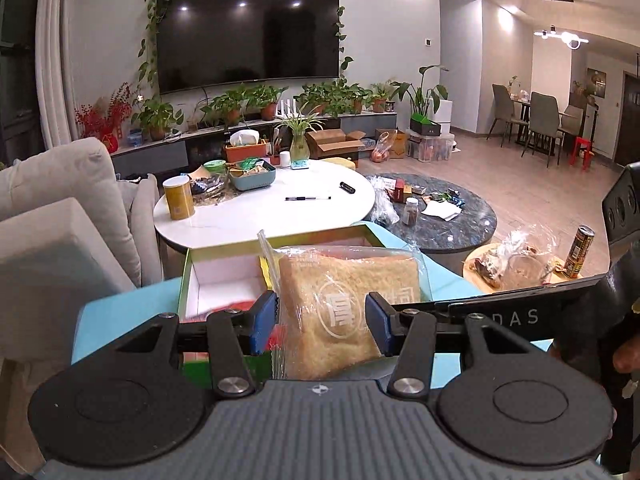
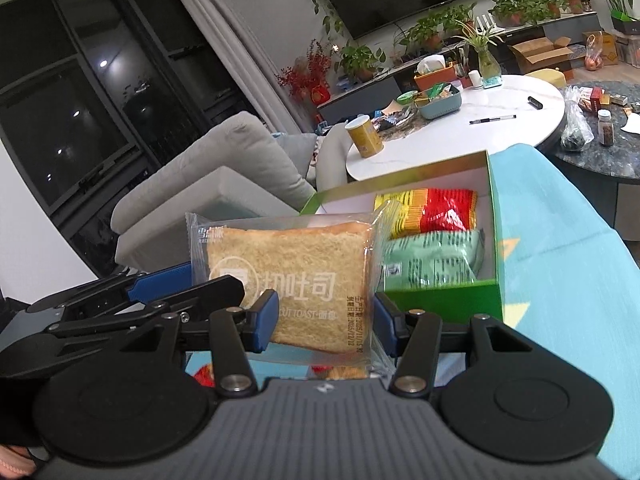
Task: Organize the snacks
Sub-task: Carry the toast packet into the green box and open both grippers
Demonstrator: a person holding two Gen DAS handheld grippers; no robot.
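Left gripper [image 1: 326,320] and right gripper [image 2: 326,322] jaws both clamp one bagged toast [image 2: 292,284], held above the green box [image 2: 492,236] containing two snack packs. Box rests on a blue cloth [image 2: 560,264]; white round counter [image 1: 312,204], sofa [image 1: 60,184] and TV [image 1: 248,36] beyond

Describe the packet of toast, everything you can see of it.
The packet of toast is one thick, golden-brown slice sealed in clear crinkly plastic printed with white characters and a date stamp. It is held up off the blue cloth, in front of the green box. The left gripper pinches one edge; the right gripper has its blue pads on either side of the lower part.
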